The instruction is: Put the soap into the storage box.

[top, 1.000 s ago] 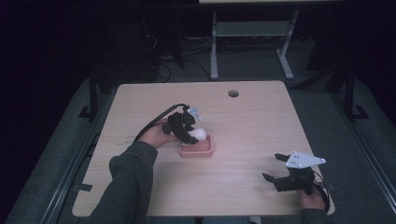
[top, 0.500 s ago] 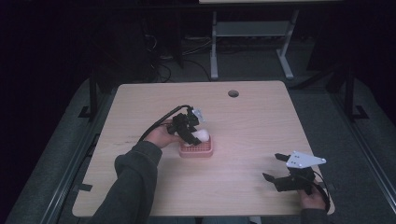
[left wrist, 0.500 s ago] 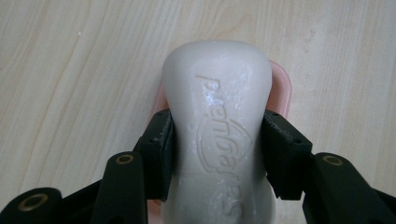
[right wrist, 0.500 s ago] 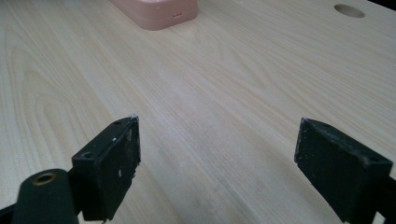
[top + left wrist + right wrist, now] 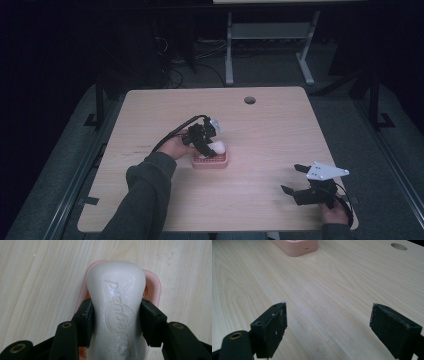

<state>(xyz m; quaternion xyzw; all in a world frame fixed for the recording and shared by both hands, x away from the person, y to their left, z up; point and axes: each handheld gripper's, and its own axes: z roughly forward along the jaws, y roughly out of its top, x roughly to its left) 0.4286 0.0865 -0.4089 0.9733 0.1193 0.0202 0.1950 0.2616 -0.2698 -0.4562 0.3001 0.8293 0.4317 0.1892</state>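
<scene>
The person wears a dark grey long sleeve point(image 5: 145, 200), and each matte black plastic gripper has blocky fingers point(image 5: 274, 326) with brass-ringed screw holes, a trailing black cable point(image 5: 172, 134) and a pale grey three-cornered plate point(image 5: 326, 171) on top.

- Wooden table point(image 5: 260, 130), pale grain, round cable hole point(image 5: 249, 100) near far edge.
- Grey metal stand point(image 5: 270, 35) on floor beyond table.
- Dark cables point(image 5: 175, 75) on floor, far left.
</scene>
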